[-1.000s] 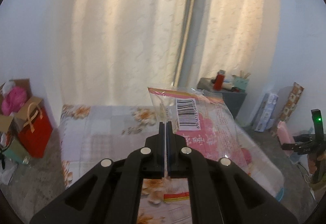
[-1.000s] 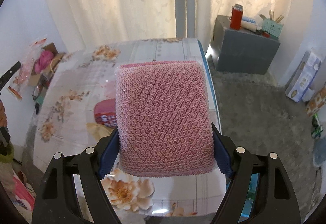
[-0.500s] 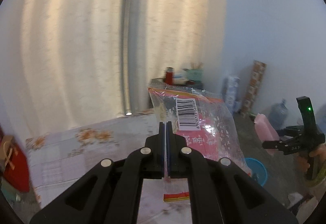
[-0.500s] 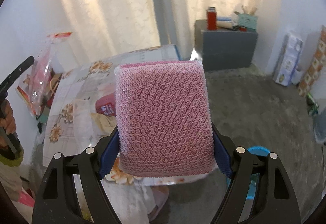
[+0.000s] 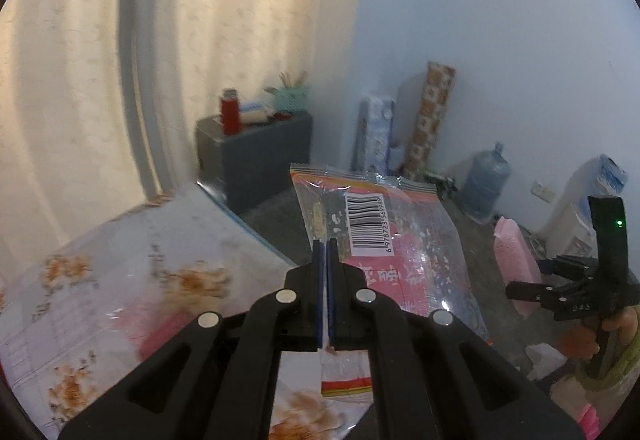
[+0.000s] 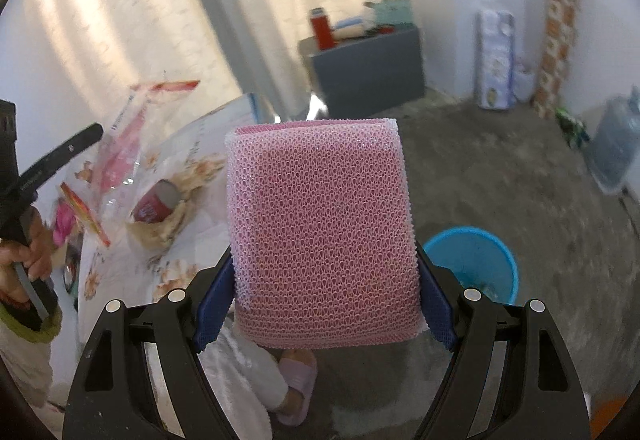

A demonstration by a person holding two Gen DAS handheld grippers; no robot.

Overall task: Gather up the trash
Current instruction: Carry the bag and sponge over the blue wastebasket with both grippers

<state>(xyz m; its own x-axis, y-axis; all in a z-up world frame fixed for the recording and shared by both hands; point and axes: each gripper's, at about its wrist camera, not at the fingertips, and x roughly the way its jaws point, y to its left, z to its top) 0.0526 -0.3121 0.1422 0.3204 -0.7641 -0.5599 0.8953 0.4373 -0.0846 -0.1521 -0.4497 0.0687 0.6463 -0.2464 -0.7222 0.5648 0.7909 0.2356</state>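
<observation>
Left hand-held gripper (image 5: 325,244) clenched on clear plastic wrapper (image 5: 384,240) w/ barcode, held up above the flowered counter (image 5: 132,280) edge. Right hand-held gripper (image 6: 326,276) grasping pink mesh sponge (image 6: 322,236) betw. its blue pads, held over the floor. Blue bucket (image 6: 476,260) on floor just right of sponge.

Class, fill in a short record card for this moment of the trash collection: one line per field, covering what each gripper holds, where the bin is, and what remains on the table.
left gripper: shut on clear snack wrapper
right gripper: closed on pink mesh sponge
bin: blue bucket on the floor, right of the sponge
table: floral cloth; red can on crumpled paper remains
wrapper and sponge: both lifted, not yet binned
</observation>
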